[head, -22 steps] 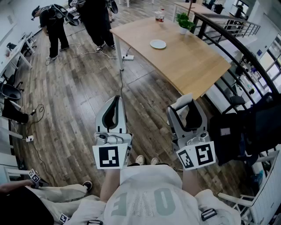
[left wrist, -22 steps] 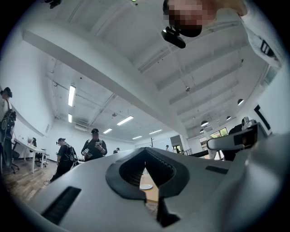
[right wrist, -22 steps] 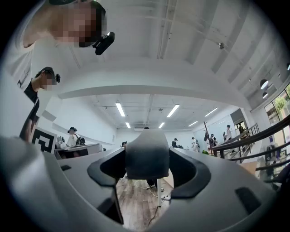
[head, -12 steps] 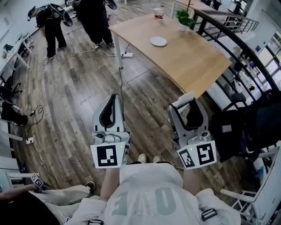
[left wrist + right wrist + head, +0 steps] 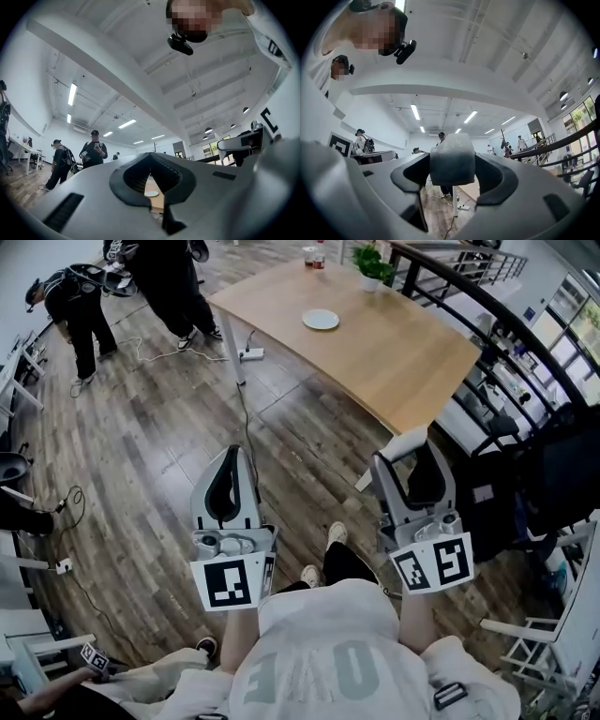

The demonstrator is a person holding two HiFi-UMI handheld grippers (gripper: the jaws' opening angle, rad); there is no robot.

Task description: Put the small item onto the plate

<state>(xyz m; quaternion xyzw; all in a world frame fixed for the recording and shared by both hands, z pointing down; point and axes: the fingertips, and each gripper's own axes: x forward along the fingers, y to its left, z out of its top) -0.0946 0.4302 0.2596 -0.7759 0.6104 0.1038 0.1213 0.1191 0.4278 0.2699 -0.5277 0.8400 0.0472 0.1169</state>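
Observation:
A white plate lies on the far part of a light wooden table ahead of me; it also shows as a small white plate through the gap in the left gripper view. My right gripper is held at waist height over the floor, short of the table's near corner, shut on a small white-grey rounded item. That item fills the space between the jaws of the right gripper. My left gripper is shut with nothing in it, its jaws meeting at the tip of the left gripper.
Two people stand at the far left of the wood floor. A power strip and cable lie by the table leg. A potted plant and bottles stand at the table's far end. A black railing and dark chair run along the right.
The table and plate have shifted up and left in the head view, and my foot has come forward between the grippers. Both grippers keep their hold and height.

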